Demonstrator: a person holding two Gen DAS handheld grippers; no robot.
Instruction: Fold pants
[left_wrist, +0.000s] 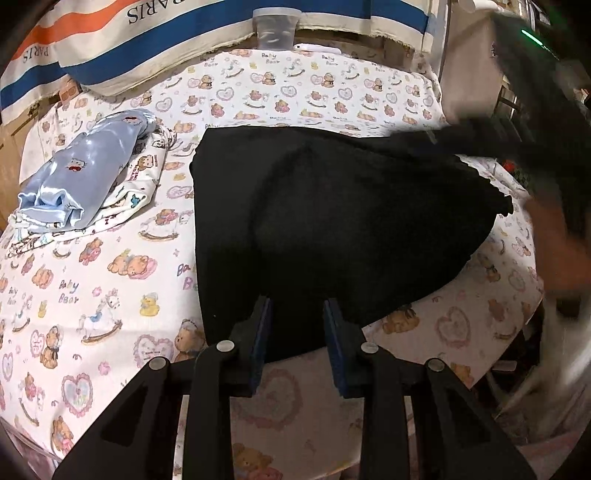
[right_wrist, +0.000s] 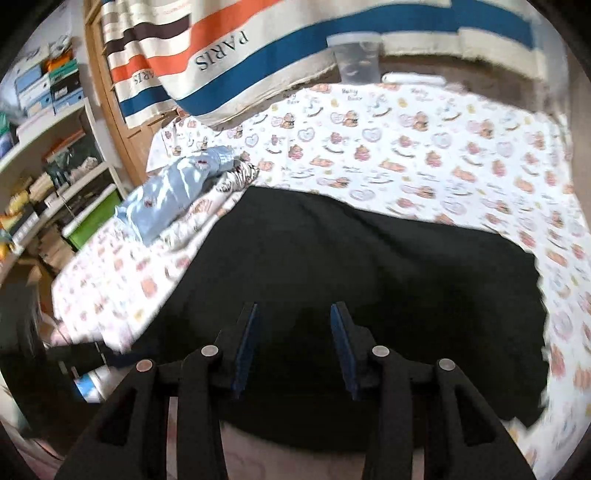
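On the bear-print bed sheet (left_wrist: 110, 288), the black pants (left_wrist: 332, 221) lie spread flat, a folded pale-blue garment (left_wrist: 85, 173) well off to one side. I hold my left claw (left_wrist: 297, 314) part-open and empty over the near hem; my right claw (right_wrist: 293, 317), also part-open and empty, hangs blurred above the cloth. Both tilt steeply downward. My judgement: pinch matching edges squarely, then carry them over evenly.

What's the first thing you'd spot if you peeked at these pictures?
The big black pants lie spread across the middle of the teddy-bear sheet. A shiny blue garment sits crumpled to their left. A striped PARIS towel hangs at the back.
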